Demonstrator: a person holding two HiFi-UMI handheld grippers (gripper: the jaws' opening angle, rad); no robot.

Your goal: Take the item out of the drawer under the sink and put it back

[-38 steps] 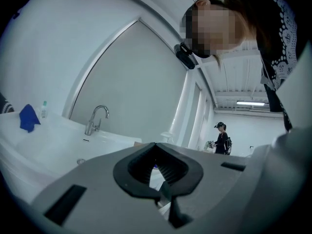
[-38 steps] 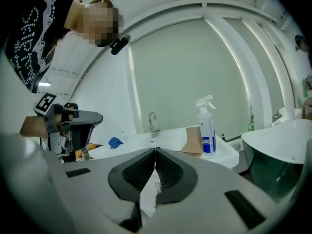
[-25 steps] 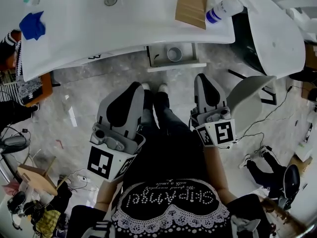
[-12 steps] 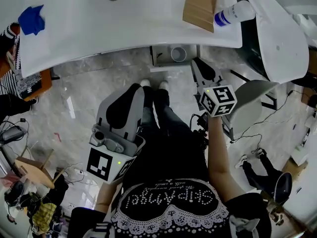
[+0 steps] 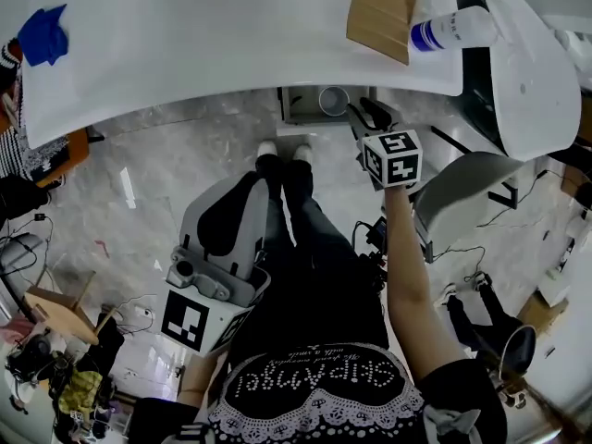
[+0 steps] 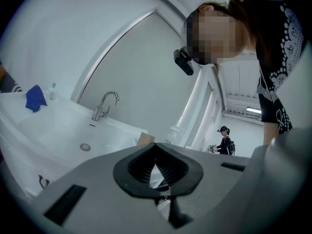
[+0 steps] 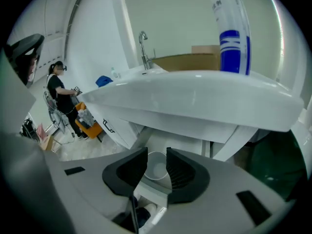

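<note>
White cup (image 7: 157, 172) — beyond just-opened right tongs (image 7: 156, 155)

Grey marble floor (image 5: 166, 169), pale wall (image 6: 141, 67)

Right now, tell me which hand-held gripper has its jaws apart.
The right hand-held gripper, by the open drawer: its jaws have just been opening, with nothing gripped between them. The left hand-held gripper has its jaws together.

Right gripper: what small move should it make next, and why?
Probably ease the right gripper down into the open drawer until its jaws straddle the cup. They have just been opening, nothing between them; the cup lies beyond the gap.
</note>
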